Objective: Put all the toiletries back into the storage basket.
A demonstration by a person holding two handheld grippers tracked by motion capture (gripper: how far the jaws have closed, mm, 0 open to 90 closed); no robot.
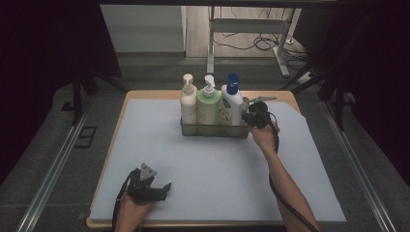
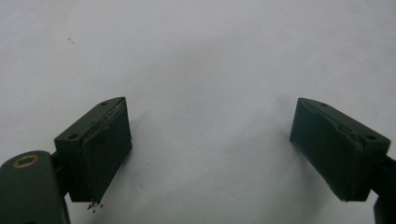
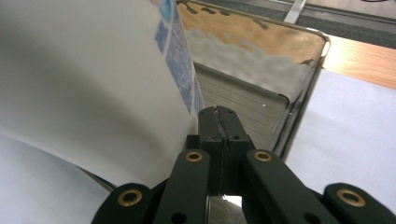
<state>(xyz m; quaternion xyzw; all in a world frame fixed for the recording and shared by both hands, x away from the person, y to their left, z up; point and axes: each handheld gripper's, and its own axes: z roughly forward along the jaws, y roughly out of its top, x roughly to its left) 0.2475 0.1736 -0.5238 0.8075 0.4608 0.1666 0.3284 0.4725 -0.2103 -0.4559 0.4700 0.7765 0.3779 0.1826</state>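
Fingers, right gripper (image 3: pixel 219 140): pressed together, nothing pinched; tips inside the tray's right end, just beside the white bottle.
Fingers, left gripper (image 2: pixel 210 149): spread wide, nothing between; low over the mat (image 2: pixel 201 56), near left.
White bottle (image 1: pixel 232 99): blue cap, upright, rightmost of three in tray.
Tray (image 1: pixel 215 130): metal, far centre of mat.
Other bottles: cream (image 1: pixel 188 101), green (image 1: pixel 208 104), upright, left of white.

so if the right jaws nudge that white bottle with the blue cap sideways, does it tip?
Probably not far. The white bottle stands in the metal tray, tight against the green bottle, so wall and neighbour should brace it. It is tall and narrow with a pump top, so likely top-heavy once lifted out. Its glossy side may slip between the jaws.
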